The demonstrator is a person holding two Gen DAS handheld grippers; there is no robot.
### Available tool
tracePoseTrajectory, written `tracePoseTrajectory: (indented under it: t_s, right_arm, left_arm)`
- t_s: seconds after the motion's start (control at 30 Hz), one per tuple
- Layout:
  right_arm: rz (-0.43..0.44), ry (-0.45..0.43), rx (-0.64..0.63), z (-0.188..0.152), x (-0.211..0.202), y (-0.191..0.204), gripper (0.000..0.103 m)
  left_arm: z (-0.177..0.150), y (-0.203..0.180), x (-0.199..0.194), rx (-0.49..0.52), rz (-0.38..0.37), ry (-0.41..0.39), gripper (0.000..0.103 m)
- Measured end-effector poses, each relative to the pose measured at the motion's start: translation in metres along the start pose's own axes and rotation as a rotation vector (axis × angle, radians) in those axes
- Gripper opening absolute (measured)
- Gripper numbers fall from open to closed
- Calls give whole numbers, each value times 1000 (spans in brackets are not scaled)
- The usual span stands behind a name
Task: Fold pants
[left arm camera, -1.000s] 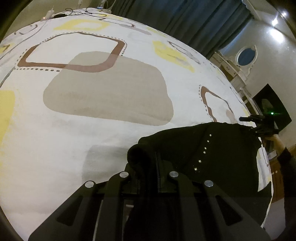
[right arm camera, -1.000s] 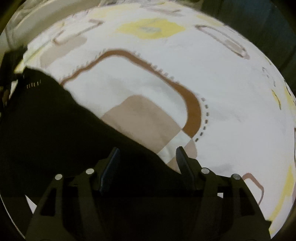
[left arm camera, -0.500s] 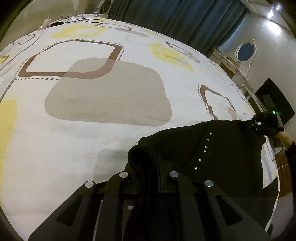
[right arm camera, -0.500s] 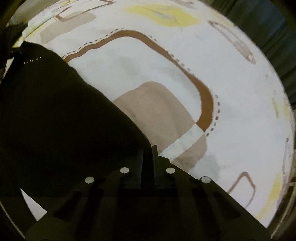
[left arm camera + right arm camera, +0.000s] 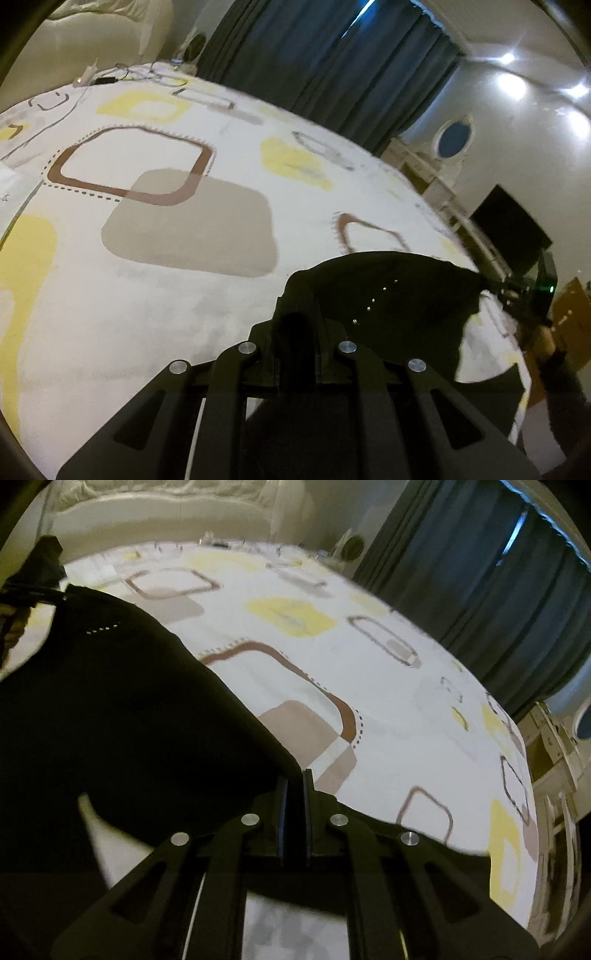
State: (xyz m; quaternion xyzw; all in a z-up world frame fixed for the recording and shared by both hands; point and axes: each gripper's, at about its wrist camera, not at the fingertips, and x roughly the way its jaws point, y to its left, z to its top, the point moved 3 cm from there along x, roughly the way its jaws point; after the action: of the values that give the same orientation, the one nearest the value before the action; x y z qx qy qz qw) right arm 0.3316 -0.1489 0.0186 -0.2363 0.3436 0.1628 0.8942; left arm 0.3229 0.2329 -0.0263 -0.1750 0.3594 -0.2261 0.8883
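Note:
The black pants (image 5: pixel 388 295) with a row of small studs hang stretched between my two grippers above the patterned bed. My left gripper (image 5: pixel 295 317) is shut on one bunched corner of the pants. My right gripper (image 5: pixel 293 775) is shut on the opposite corner of the pants (image 5: pixel 129 709). In the left wrist view the right gripper (image 5: pixel 517 291) shows at the far right, holding the far corner. In the right wrist view the left gripper (image 5: pixel 33 594) shows at the far left. The lower part of the pants hangs down out of sight.
The bed sheet (image 5: pixel 166 302) is white with yellow, brown and beige shapes. Cables and small devices (image 5: pixel 110 75) lie at the far end. Dark curtains (image 5: pixel 325 66) hang behind. A white dresser (image 5: pixel 436 173) and a dark screen (image 5: pixel 509 225) stand at the right.
My right gripper closed on the pants corner. Both grippers have lifted the pants off the bed, and both views have tilted up toward the room.

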Motion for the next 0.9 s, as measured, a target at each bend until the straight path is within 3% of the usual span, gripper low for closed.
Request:
tracePoseTrajectory:
  t_s: [0.17,0.43,0.6,0.9]
  right_arm:
    - [4,-64,73,-45,-67,30,7]
    - [-4,-82,137,-120,-127,85,7]
    - [8,-65,166,-159,-146,123,7]
    - [23,-36,215,-192,-152,153,7]
  left_arm:
    - [-21,-25,-37,23,-39,-14,11]
    - [-83,-49,-95,33,-97,0,12]
    - [-124,-61,-113,60,-96,40,12]
    - [-175,-53,-120,63,-45,110,12]
